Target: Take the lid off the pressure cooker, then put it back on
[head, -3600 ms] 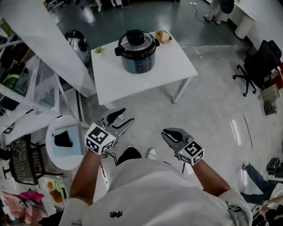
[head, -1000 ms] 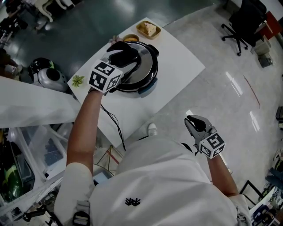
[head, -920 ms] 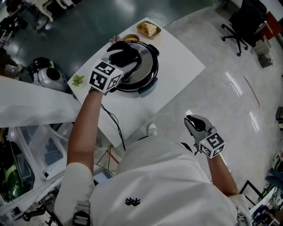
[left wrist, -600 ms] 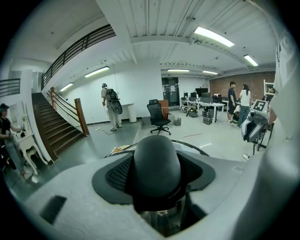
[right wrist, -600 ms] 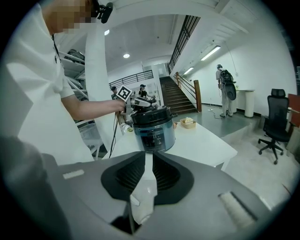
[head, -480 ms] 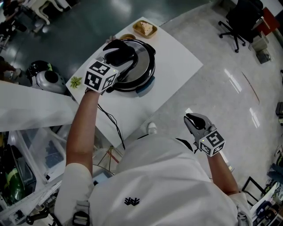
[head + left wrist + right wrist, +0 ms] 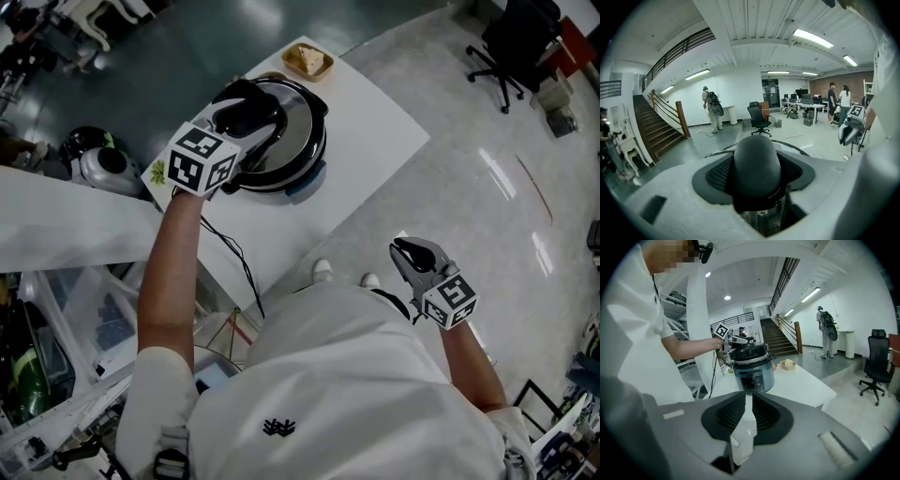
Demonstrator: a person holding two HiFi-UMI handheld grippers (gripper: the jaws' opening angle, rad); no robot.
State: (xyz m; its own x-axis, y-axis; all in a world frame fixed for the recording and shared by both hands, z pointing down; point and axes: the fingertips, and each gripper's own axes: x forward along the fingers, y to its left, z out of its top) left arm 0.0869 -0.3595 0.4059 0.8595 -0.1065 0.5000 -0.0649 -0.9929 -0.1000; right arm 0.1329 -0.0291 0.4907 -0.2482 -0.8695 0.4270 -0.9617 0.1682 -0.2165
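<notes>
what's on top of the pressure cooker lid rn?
Left tongs clamped on the black knob of the lid. Its steel rim shows around them; lid centre under the tongs is hidden.

We find the pressure cooker (image 7: 752,373) at the far end of the worktop (image 7: 366,141), the lid (image 7: 300,131) over it. Our left tool (image 7: 246,111) sits above, jaws around the knob (image 7: 757,164). A dish (image 7: 307,59) lies just behind, a sprig (image 7: 157,172) left. Our right tool (image 7: 405,251) hangs over the floor (image 7: 450,187), well apart.
</notes>
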